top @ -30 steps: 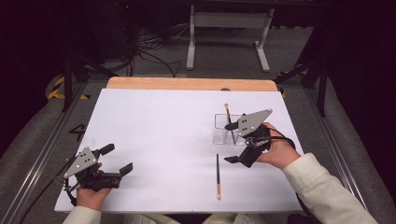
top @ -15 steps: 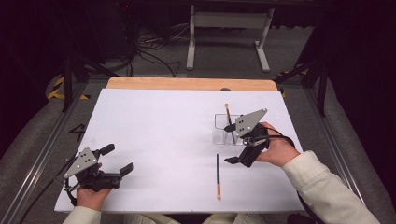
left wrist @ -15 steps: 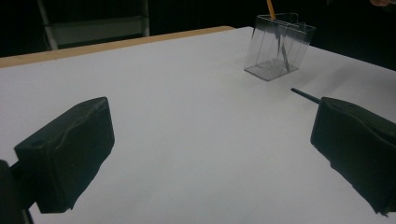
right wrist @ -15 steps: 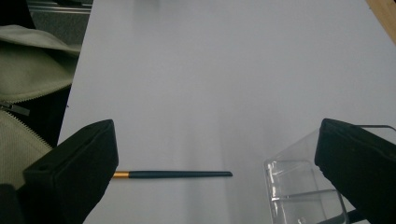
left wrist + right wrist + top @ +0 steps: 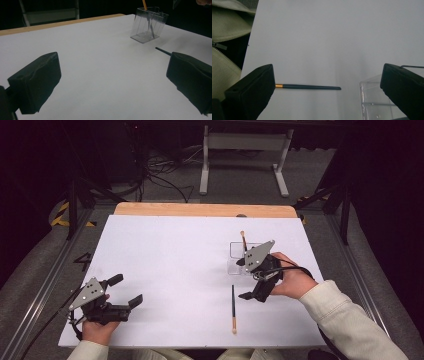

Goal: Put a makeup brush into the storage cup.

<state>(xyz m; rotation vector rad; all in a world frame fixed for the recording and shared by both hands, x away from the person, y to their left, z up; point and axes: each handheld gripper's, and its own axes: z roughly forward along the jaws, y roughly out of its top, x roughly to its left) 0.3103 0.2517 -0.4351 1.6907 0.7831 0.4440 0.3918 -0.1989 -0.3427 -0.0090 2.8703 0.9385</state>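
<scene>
Right tool [image 5: 249,280]: jaws wide, empty, above the tabletop [image 5: 175,260].
Brush [image 5: 233,307]: lies flat at its 7 o'clock, unobstructed.
Clear holder [image 5: 240,256]: beneath the tool, holding another brush [image 5: 243,240].
Left tool [image 5: 125,291]: wide, empty, well apart.

grippers: 2 [image 5: 124,291] [image 5: 246,279] | sticks: 2 [image 5: 233,307] [image 5: 243,240] | clear box: 1 [image 5: 237,255] | white table: 1 [image 5: 170,265]
</scene>
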